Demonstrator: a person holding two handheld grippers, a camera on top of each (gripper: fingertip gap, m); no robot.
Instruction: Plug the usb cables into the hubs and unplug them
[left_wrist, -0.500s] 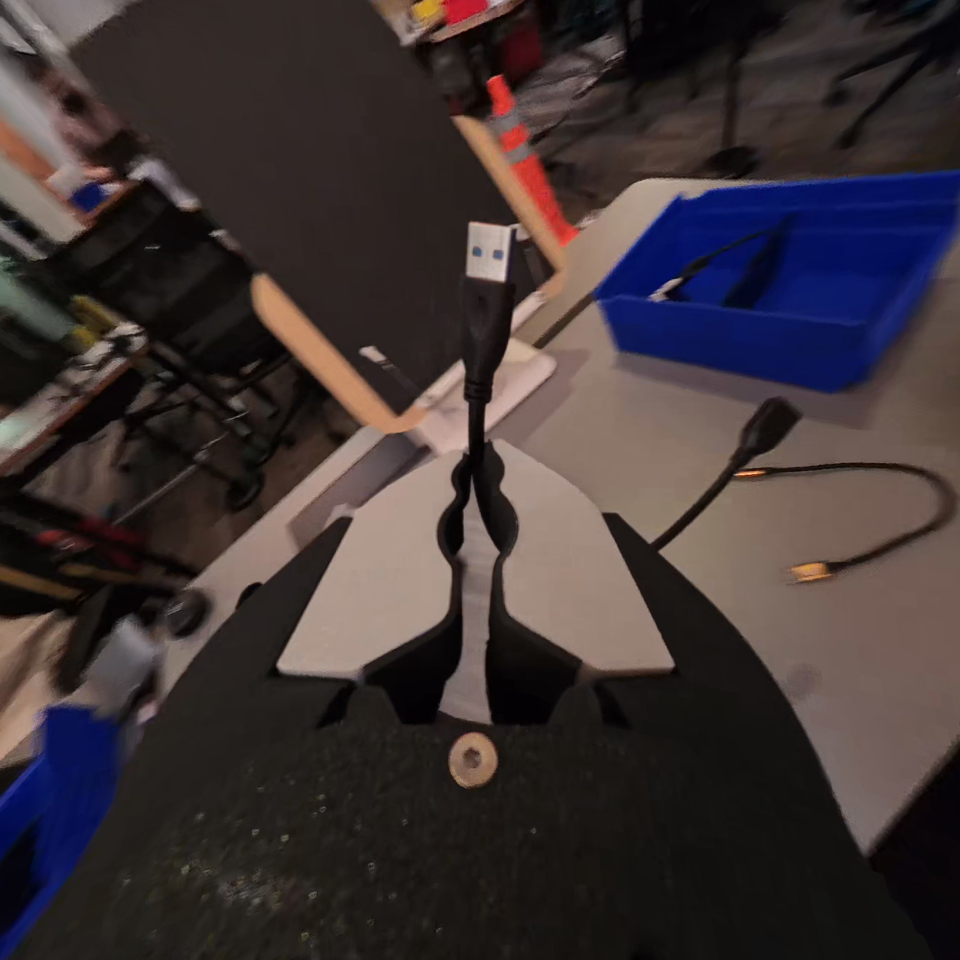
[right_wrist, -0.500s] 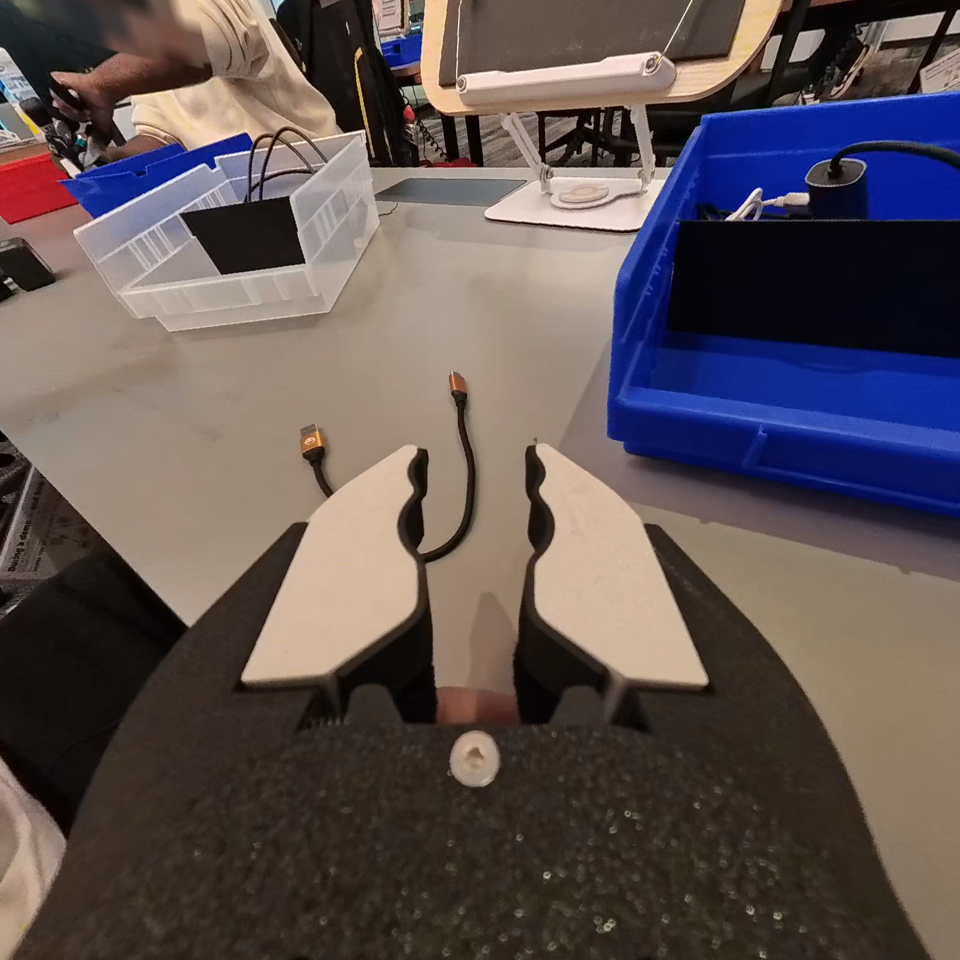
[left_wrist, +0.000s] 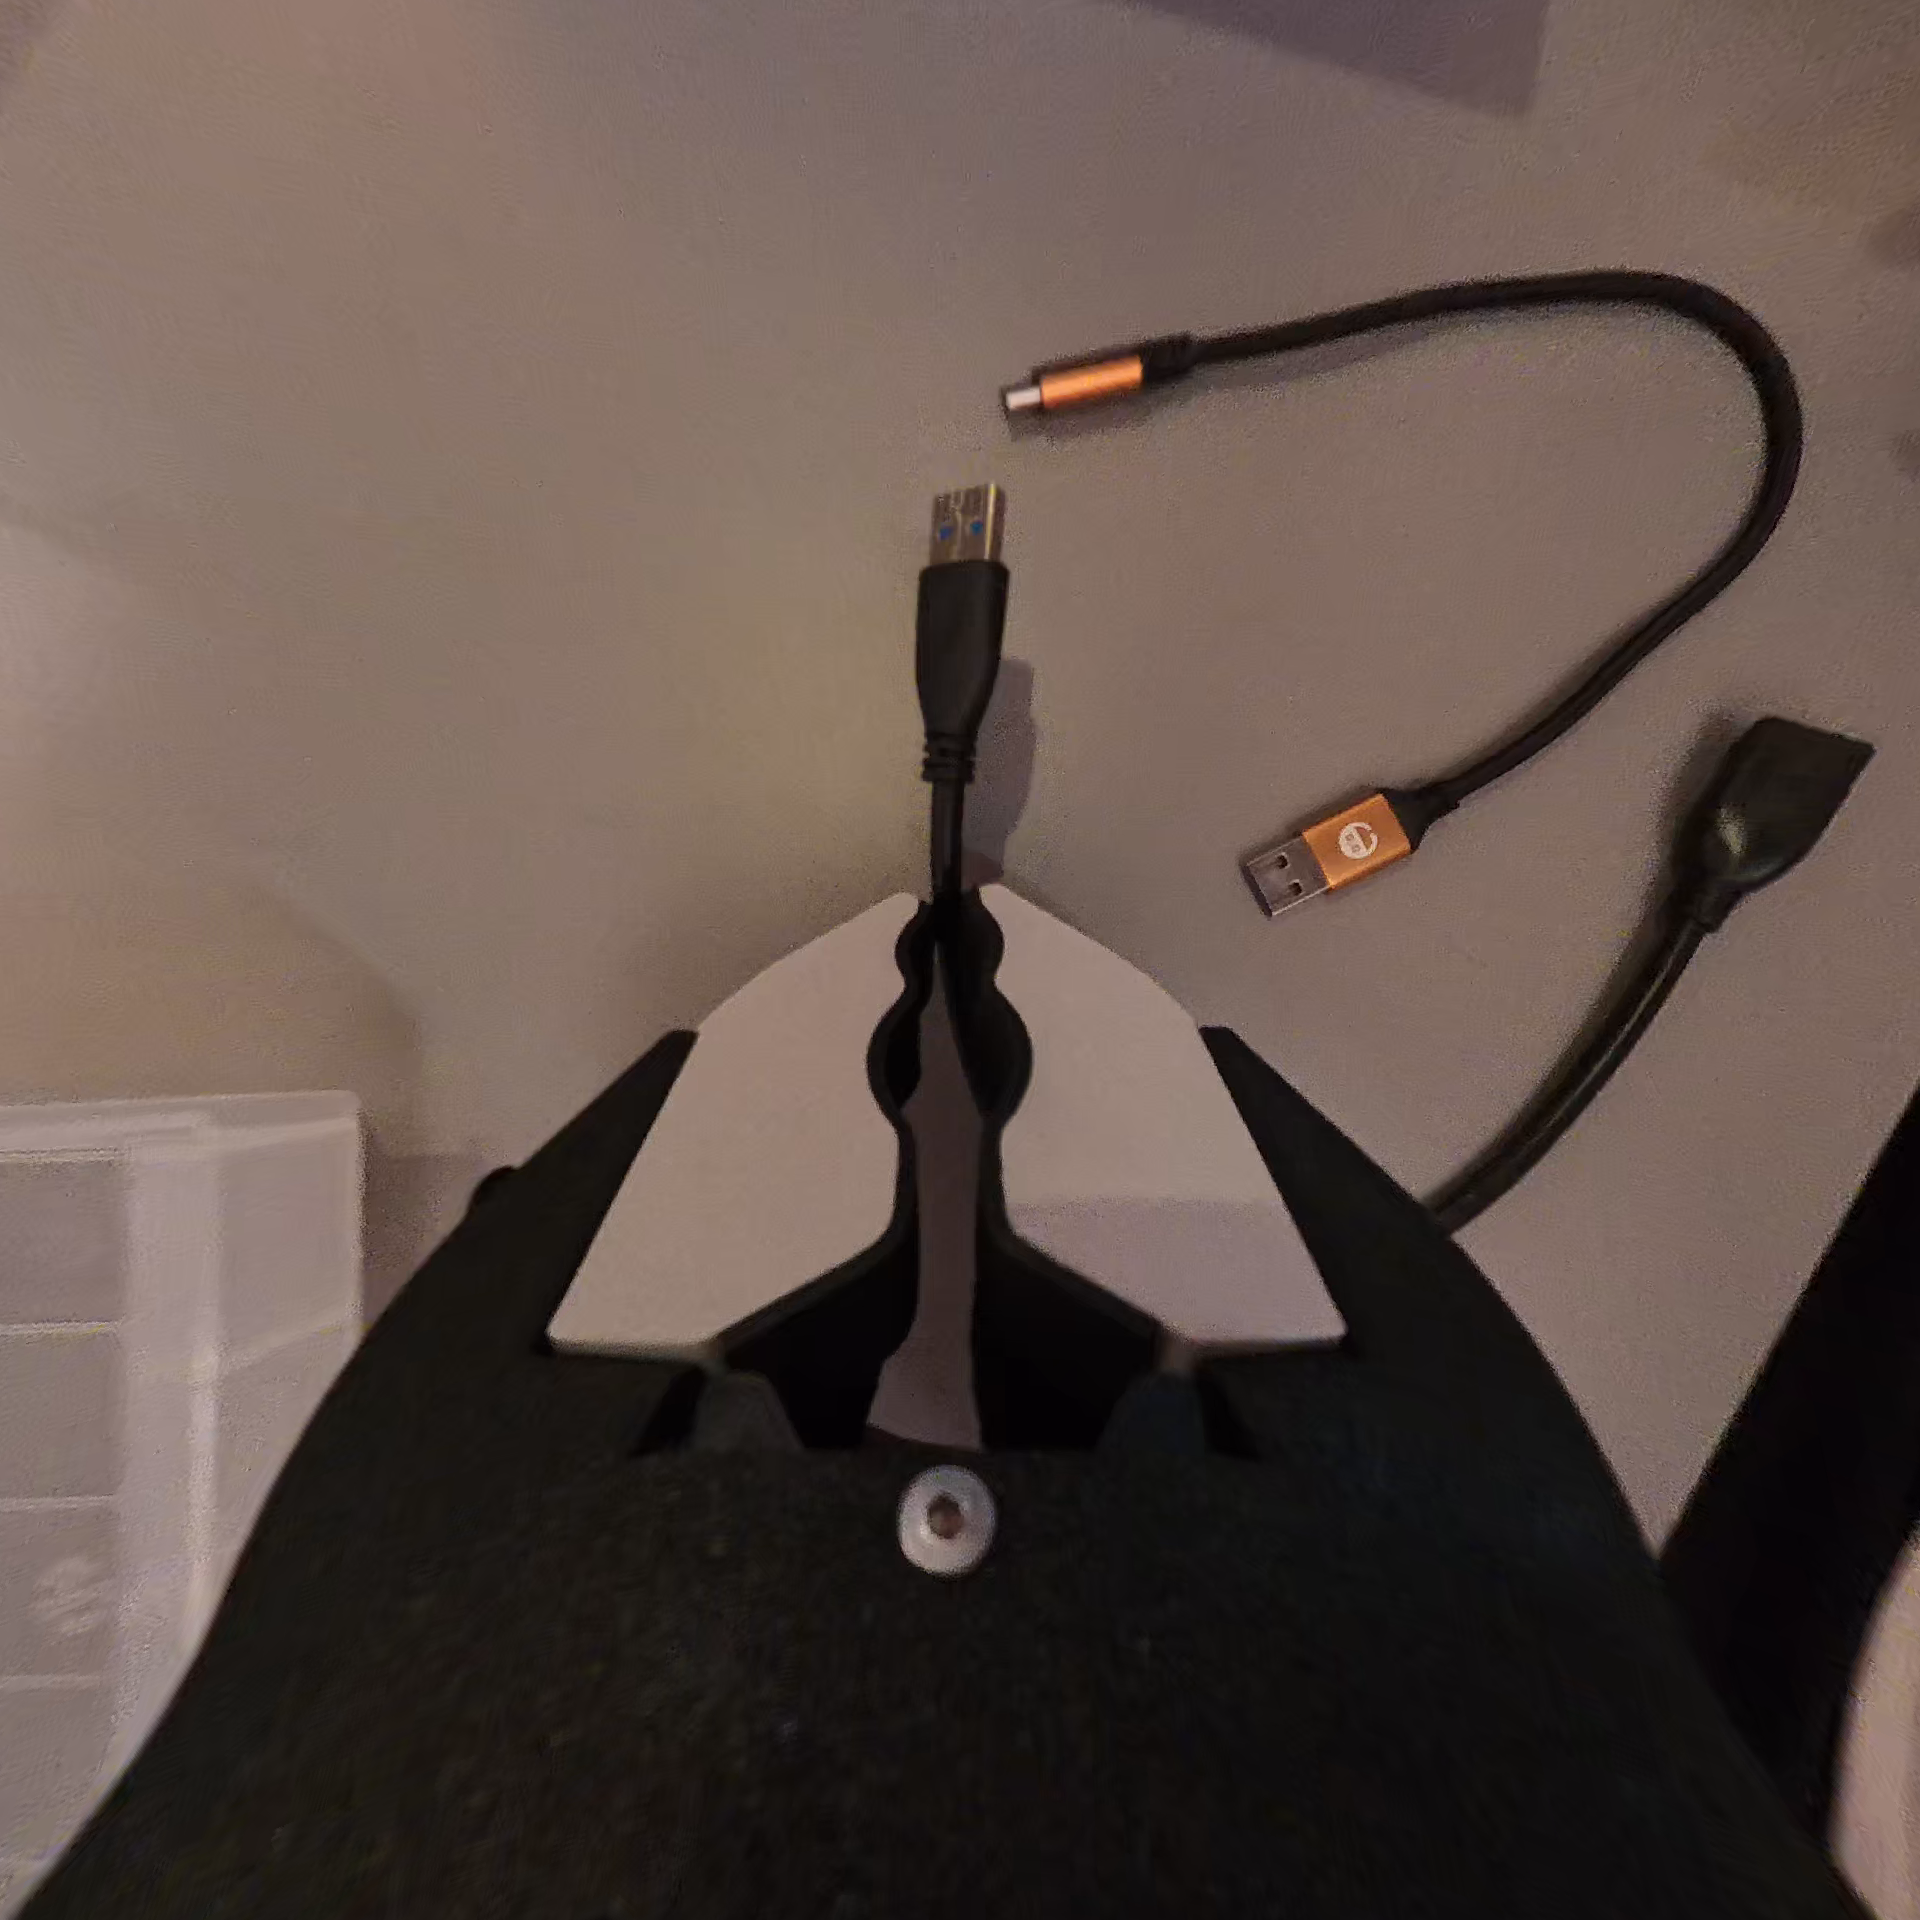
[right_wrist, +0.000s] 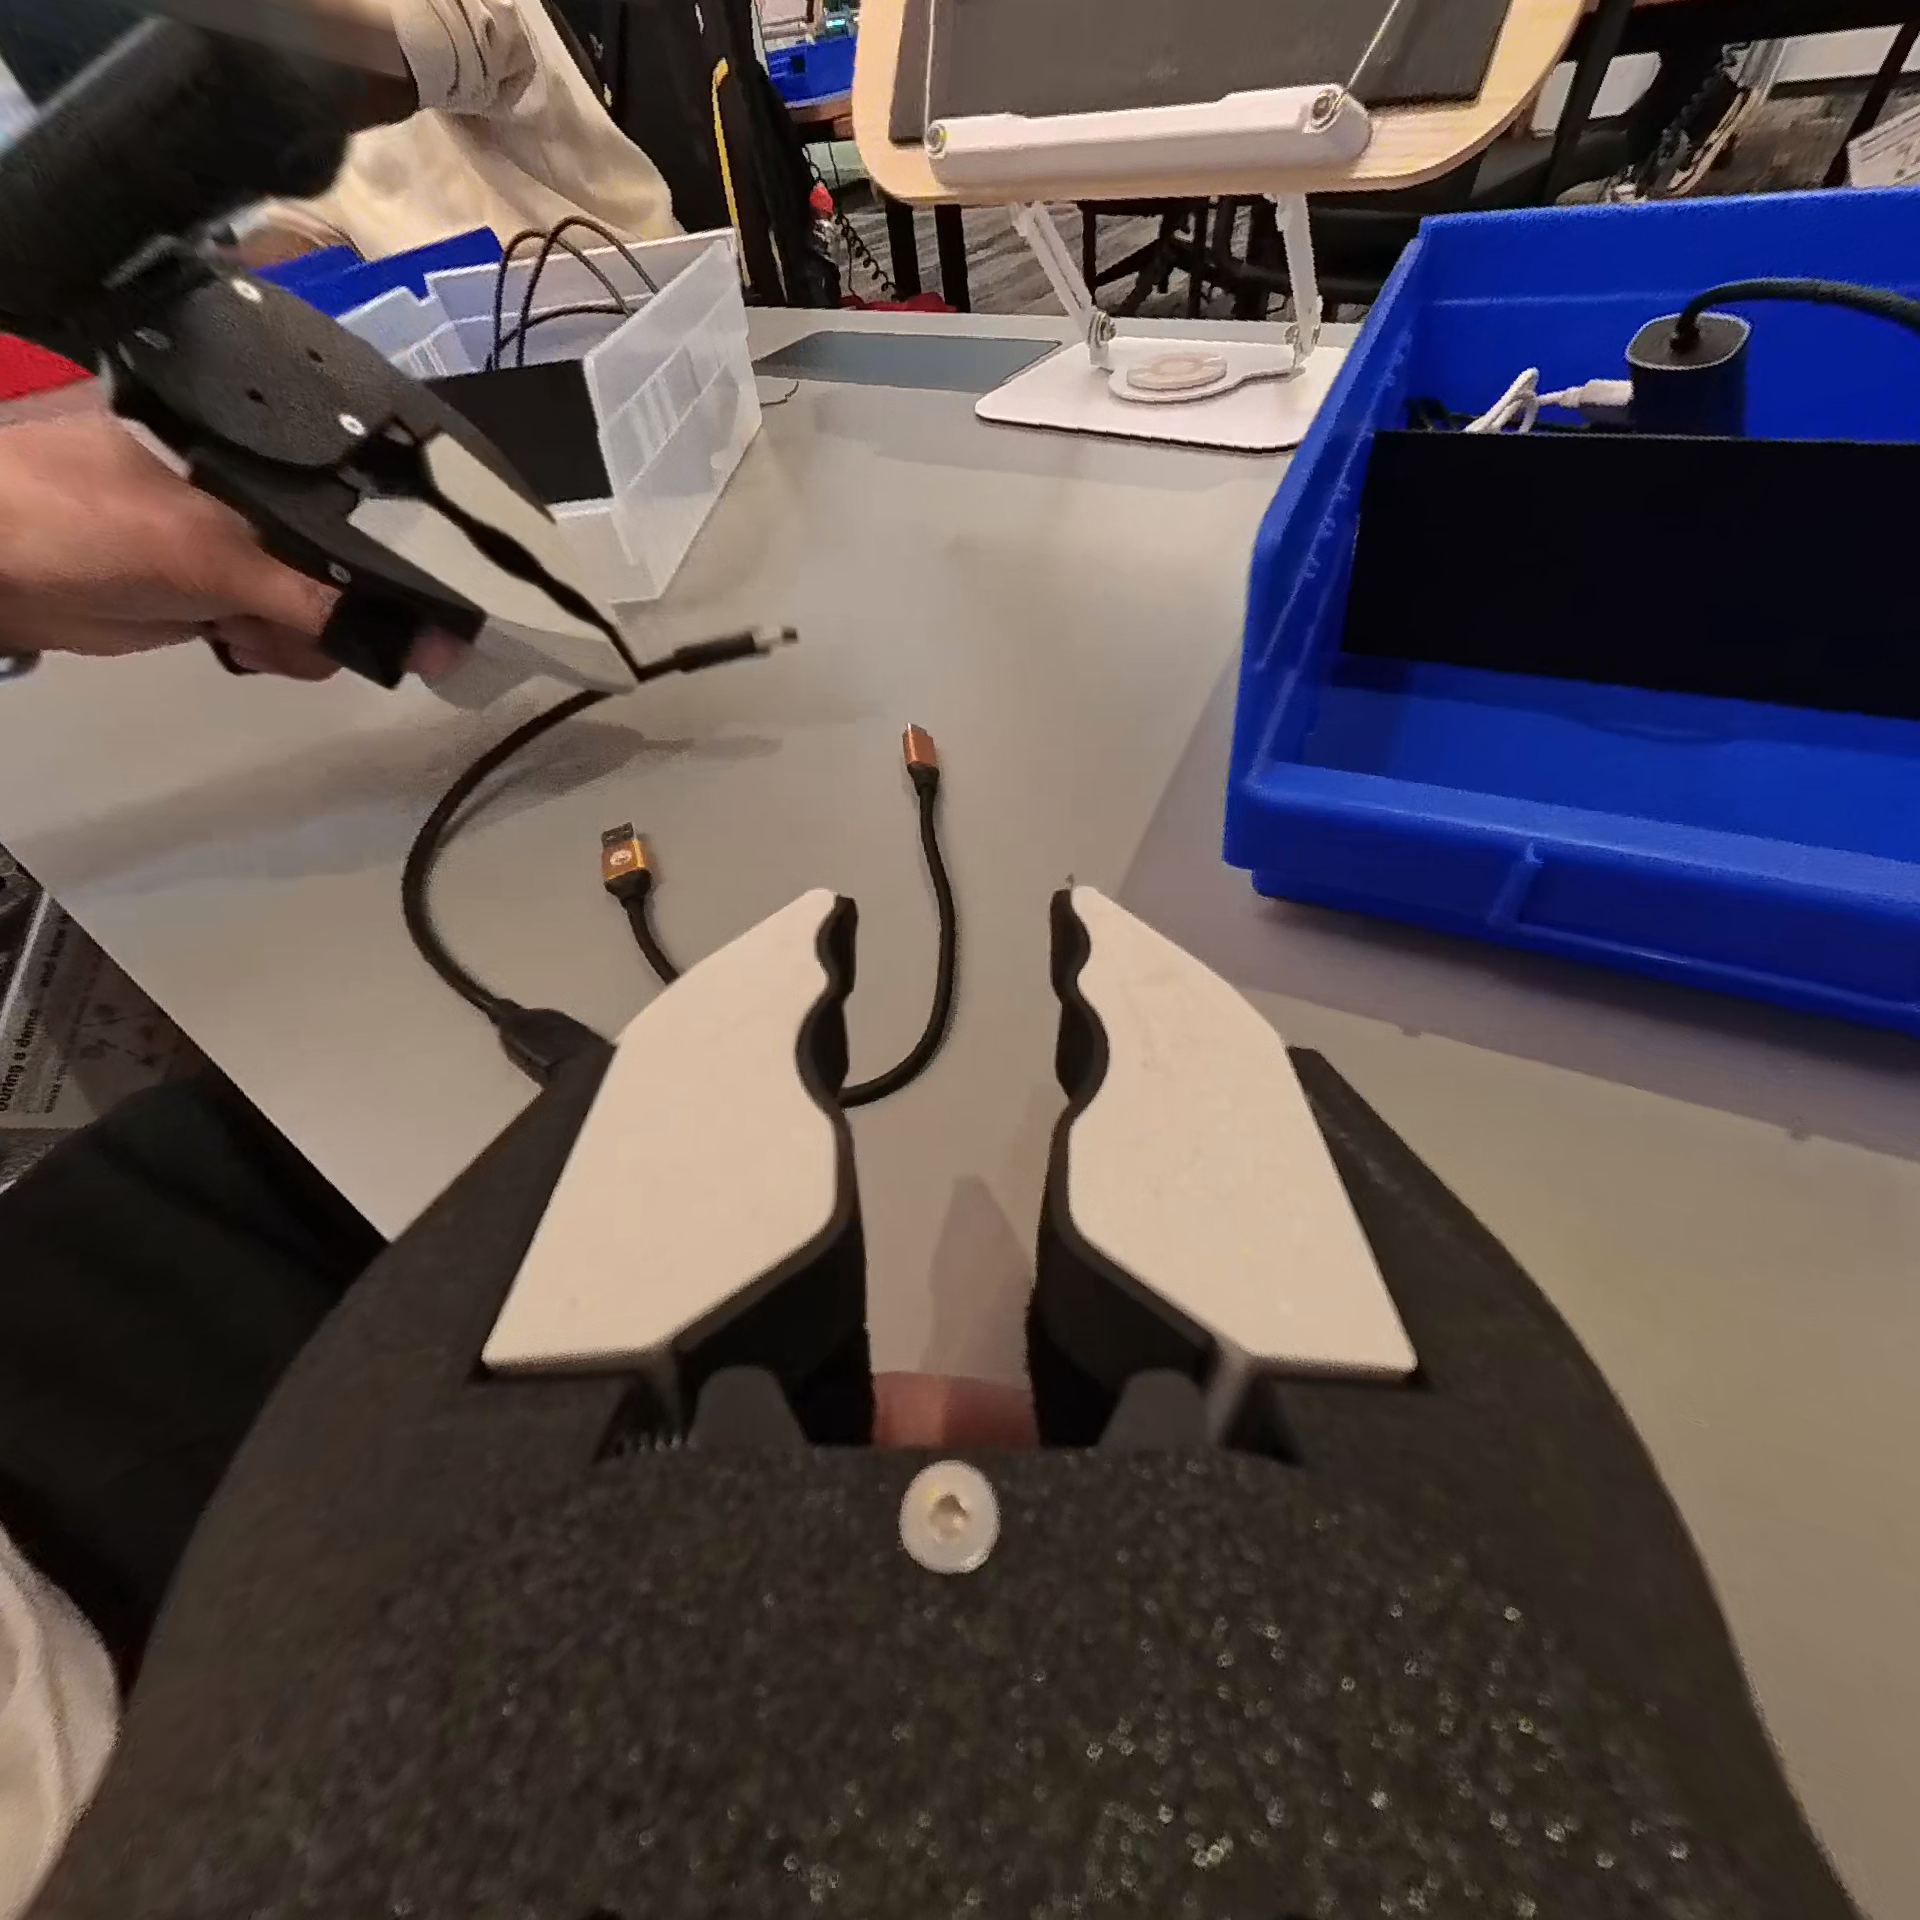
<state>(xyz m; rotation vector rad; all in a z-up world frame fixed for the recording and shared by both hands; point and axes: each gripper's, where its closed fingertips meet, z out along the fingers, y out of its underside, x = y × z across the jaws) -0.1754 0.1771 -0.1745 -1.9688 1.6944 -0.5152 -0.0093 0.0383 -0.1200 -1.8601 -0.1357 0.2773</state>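
Up front in the left wrist view, the left gripper (left_wrist: 951, 904) pinches a thin black usb cable (left_wrist: 961, 644) by its cord; the silver plug with blue inside pokes out past the tips. Over in the right wrist view, the right gripper (right_wrist: 951, 914) gapes wide, holding nothing, above an orange-tipped cable (right_wrist: 940, 925) on the table (right_wrist: 1039, 623).

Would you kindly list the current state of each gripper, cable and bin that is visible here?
left gripper: shut on the black cable, held above the table.
black cable: plug free, unplugged; socket end lying on the table.
orange-ended cable: lying loose, both plugs unconnected.
right gripper: open, empty.
blue bin: upright, holding a dark hub with a cable in its top.
clear bin: upright, cables inside.
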